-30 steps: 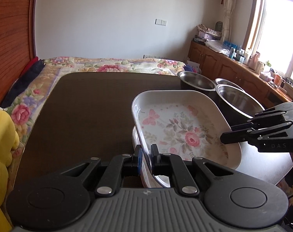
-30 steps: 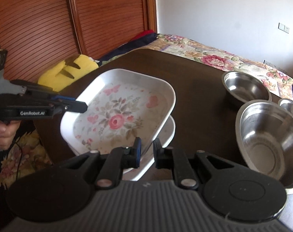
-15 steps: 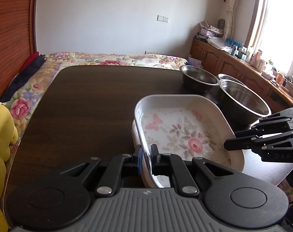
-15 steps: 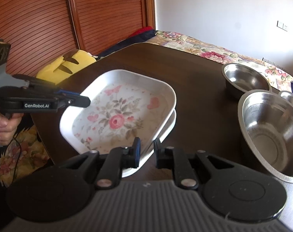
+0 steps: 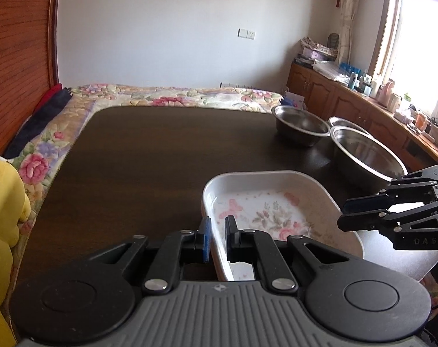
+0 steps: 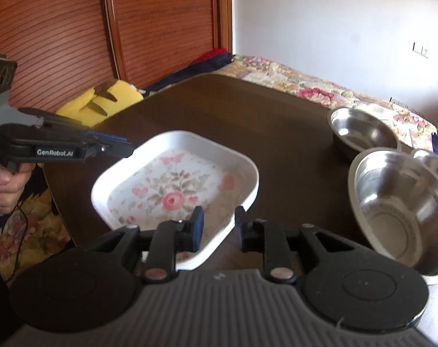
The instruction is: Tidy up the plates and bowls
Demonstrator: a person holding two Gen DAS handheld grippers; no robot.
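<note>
White floral plate [image 5: 277, 211] [image 6: 175, 185] — squarish, deep-rimmed, rose and butterfly print — sits at the near edge of the dark tabletop [image 5: 161, 156] [image 6: 248, 110]. Whether a second plate lies beneath it cannot be told.

Left gripper [image 5: 218, 235] [image 6: 123, 147]: fingers set astride the plate's near-left rim, narrow gap, one finger outside the wall, one inside; contact with the rim cannot be made out. A hand [image 6: 5, 185] grips its handle off the table's edge.

Right gripper [image 6: 216, 225] [image 5: 349, 212]: jaws spread wide over the plate's opposite rim, holding nothing.

Three steel bowls toward the right edge — large bowl [image 5: 366, 156] [image 6: 401, 211] nearest the plate, mid-size bowl [image 5: 301, 124] [image 6: 360, 133] farther back, small bowl [image 5: 342, 122] [image 6: 433, 159] partly hidden behind the large one.

Beyond the far edge, a floral bedspread [image 5: 172, 95]; yellow plush toy [image 5: 2, 202] [image 6: 103, 101] off the left edge.
</note>
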